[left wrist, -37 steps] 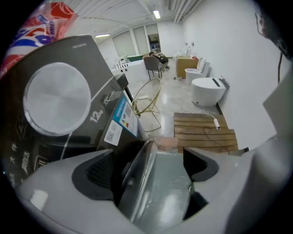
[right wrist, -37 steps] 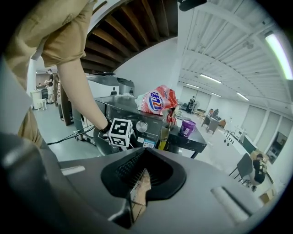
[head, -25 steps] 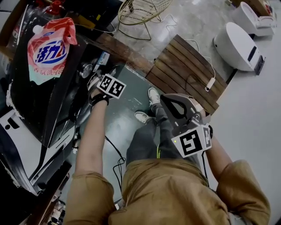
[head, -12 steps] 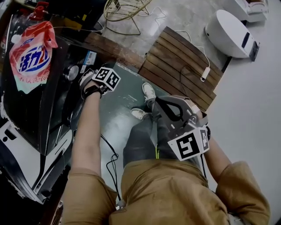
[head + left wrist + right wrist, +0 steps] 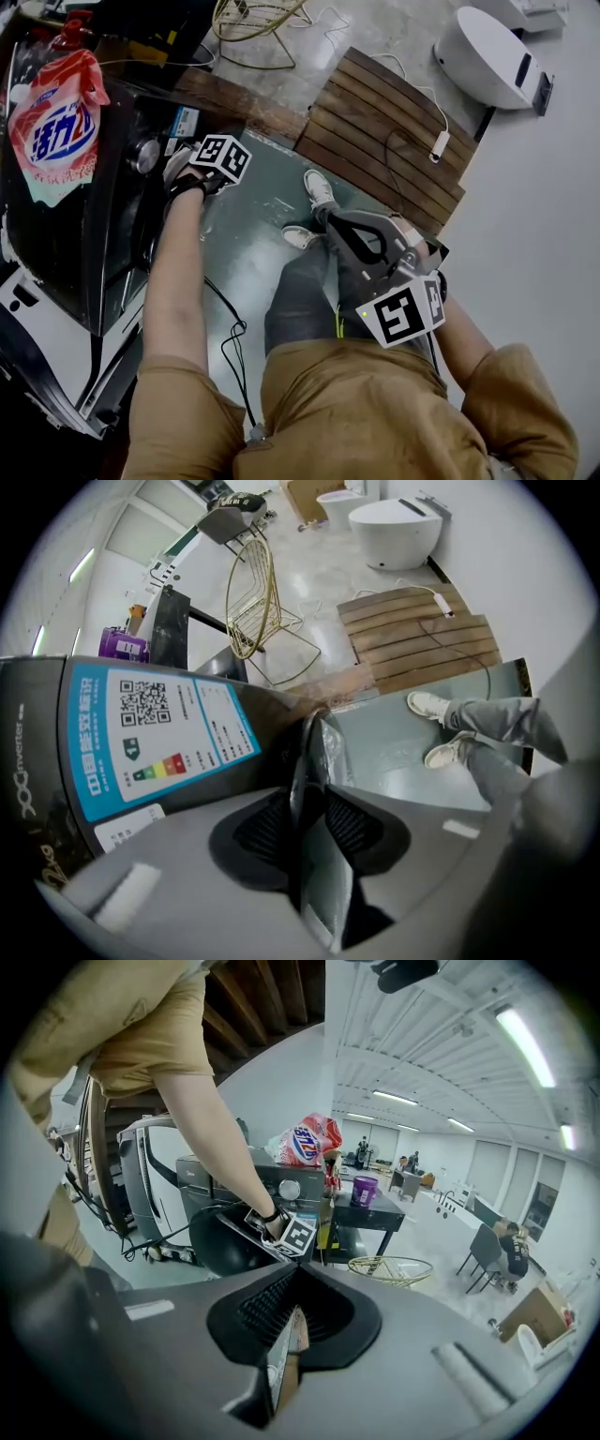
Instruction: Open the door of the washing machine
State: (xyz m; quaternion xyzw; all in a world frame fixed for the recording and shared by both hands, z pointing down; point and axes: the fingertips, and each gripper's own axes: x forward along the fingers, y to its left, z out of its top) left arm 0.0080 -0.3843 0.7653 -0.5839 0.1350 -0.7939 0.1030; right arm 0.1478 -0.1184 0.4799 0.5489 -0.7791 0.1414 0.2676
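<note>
Black-grey sheet metal: the washing machine [image 5: 98, 234] fills the left of the head view, with a silver dial [image 5: 142, 155] on its front and a blue-edged energy label [image 5: 155, 733] on the panel. A soft pouch [image 5: 54, 122], red and white with a blue oval logo, lies flat on the machine's top; what is inside it cannot be seen. The door [image 5: 220, 1241] is a dark, round, bulging dome low on the front, just below the dial. Its edge is a bright metal rim [image 5: 314, 747] with clear film over it. The left gripper [image 5: 307, 803] points steeply down at that rim. Its jaws have just been closing, and the ribbed pads [image 5: 356, 822] now clamp the rim from both sides. Whether the door has come off its seat cannot be told. Beyond the machine stands a gold wire basket [image 5: 253, 602], and a purple tub [image 5: 363, 1190] sits on a dark table [image 5: 375, 1218], its contents hidden. Right of centre in the head view, the right gripper [image 5: 284, 1330] hangs over the person's legs, well apart from the machine, clenched with nothing held. Farther right lies a slatted wooden board [image 5: 384, 141].
</note>
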